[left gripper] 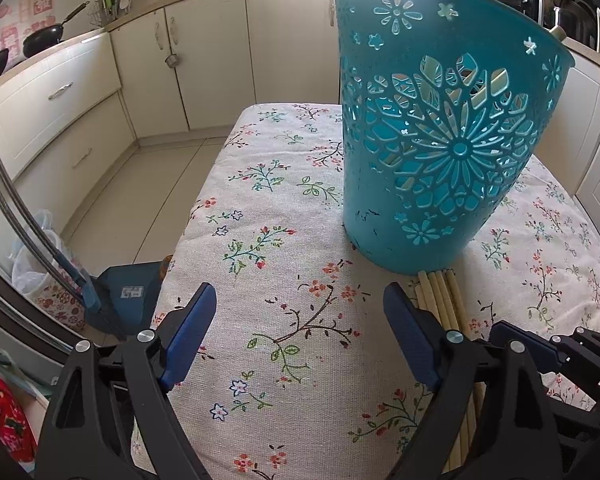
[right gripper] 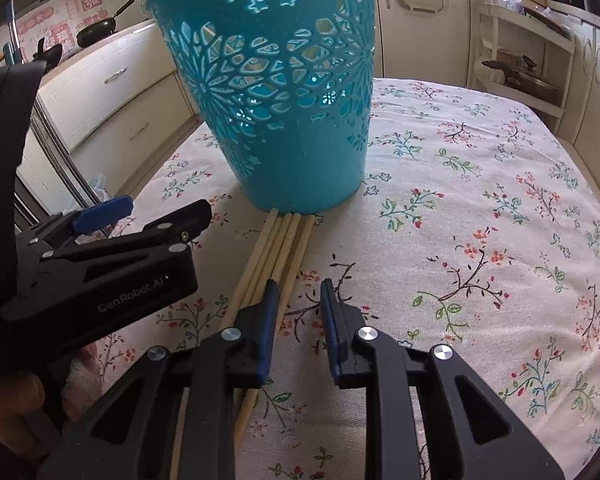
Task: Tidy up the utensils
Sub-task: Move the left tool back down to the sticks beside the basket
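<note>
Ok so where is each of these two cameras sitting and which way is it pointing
Left wrist: on the left gripper, facing forward over the floral tablecloth at the teal basket; its open blue-padded fingers show.
Right wrist: on the right gripper, facing the basket above the chopsticks; its open fingers show, the left gripper alongside.
Shared: basket, chopsticks, tablecloth.

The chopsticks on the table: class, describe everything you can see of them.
The chopsticks are a bundle of about five pale, wood-coloured sticks lying flat and parallel on the floral tablecloth. Their far ends touch or slip under the base of the teal cut-out basket, which stands upright. The right gripper, jaws open, hovers just right of them; its left finger overlaps them. The left gripper is open, holding nothing.
</note>
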Demonstrator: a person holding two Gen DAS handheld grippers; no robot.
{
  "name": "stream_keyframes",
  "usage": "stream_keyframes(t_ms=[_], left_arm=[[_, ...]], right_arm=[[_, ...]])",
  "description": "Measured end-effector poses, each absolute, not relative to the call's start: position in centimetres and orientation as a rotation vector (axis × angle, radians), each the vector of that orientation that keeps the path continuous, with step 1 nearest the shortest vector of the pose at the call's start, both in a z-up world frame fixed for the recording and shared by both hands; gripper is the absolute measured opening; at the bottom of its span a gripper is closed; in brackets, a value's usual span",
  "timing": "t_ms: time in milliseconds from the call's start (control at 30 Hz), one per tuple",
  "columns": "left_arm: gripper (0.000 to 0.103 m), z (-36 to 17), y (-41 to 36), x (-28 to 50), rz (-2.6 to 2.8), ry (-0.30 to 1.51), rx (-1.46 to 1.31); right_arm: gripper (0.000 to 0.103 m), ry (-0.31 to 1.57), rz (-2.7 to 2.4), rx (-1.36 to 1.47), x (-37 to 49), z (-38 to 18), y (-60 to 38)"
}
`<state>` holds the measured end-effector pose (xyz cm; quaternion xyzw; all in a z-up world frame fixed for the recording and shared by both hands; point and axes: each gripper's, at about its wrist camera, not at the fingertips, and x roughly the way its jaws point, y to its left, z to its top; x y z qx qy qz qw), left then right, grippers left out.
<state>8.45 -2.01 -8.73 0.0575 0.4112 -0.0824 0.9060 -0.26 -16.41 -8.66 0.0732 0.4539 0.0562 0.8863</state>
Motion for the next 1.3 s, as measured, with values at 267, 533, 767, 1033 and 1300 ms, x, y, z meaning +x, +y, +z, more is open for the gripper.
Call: stream_keyframes(t_ms=[267,533,767,1033,1300], left_arm=[[0.082,-9.1,-2.9,7.6,-0.287,0.907,0.155],[0.082,-9.8,-4.6,7.1,-0.350,0.940,0.229],[0.082,-9.8,-4.6,7.1,-0.350,0.949,0.219],[0.075,-9.9,-4.1,7.3,-0.340,1.021,0.152],[0.054,-9.8,-6.0,7.1,-0.322,1.030,0.208]], right_arm=[[0.017,0.941,0.083,0.133,-0.3,-8.7,-18.3],[0.017,0.936,0.118,0.213,-0.1,-8.7,-19.5],[0.017,0.935,0.128,0.240,-0.2,-8.8,-19.7],[0.017,0.933,0.139,0.280,-0.1,-8.9,-20.1],[0.017,0.932,0.156,0.314,-0.1,-8.9,-20.7]])
